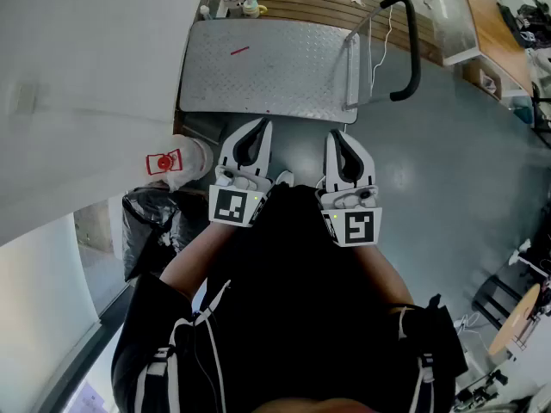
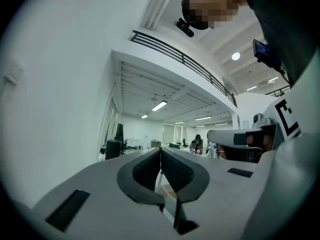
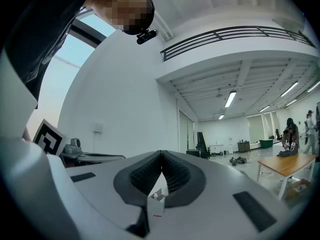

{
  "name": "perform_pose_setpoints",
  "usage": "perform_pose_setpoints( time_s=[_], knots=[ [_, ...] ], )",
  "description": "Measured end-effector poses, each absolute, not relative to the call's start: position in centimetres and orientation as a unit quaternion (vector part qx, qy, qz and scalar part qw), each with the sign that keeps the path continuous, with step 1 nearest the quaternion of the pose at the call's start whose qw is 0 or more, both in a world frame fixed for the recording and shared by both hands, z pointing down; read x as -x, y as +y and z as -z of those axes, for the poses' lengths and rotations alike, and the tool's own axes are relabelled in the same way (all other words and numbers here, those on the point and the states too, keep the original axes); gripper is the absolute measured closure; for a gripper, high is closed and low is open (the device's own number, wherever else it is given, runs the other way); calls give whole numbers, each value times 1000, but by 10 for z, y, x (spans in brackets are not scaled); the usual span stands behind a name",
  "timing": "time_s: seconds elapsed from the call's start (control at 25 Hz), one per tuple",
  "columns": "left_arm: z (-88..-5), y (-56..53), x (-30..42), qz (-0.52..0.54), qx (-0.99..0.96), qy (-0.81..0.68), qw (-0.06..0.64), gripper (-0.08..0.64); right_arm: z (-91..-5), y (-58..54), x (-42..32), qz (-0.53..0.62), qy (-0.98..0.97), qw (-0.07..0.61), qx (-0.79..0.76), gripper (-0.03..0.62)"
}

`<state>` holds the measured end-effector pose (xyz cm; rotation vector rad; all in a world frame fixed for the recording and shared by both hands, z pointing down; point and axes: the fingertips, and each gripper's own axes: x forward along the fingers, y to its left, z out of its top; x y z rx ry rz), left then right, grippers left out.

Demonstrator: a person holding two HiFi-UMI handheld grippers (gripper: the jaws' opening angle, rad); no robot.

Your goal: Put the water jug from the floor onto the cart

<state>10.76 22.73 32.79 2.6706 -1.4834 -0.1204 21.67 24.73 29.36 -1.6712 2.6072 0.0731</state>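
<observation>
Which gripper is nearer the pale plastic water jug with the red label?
Left. The left gripper sits just right of the water jug in the head view; the right gripper lies farther right, beyond the left one.

No readable text. Red label (image 1: 164, 163) on water jug (image 1: 195, 157): print too small.

CLEARANCE | 12 o'clock: cart deck (image 1: 267, 67) flat and open, only a red mark (image 1: 239, 51) on it | 1 o'clock: cart handle (image 1: 417, 54) stands upright and bars that end | 9 o'clock: white wall (image 1: 86, 76), water jug (image 1: 181, 162) and black bag (image 1: 146, 222) close off the left | 3 o'clock: grey floor (image 1: 448, 179), free passage
</observation>
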Motion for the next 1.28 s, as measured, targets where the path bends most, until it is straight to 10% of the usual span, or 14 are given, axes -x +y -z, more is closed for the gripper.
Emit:
perform_pose_setpoints(
  time_s=[1.28],
  knots=[
    [-357,280,-61,11,-825,-559,85,541,-337,293,-170,63,882,19,467,574]
  ],
)
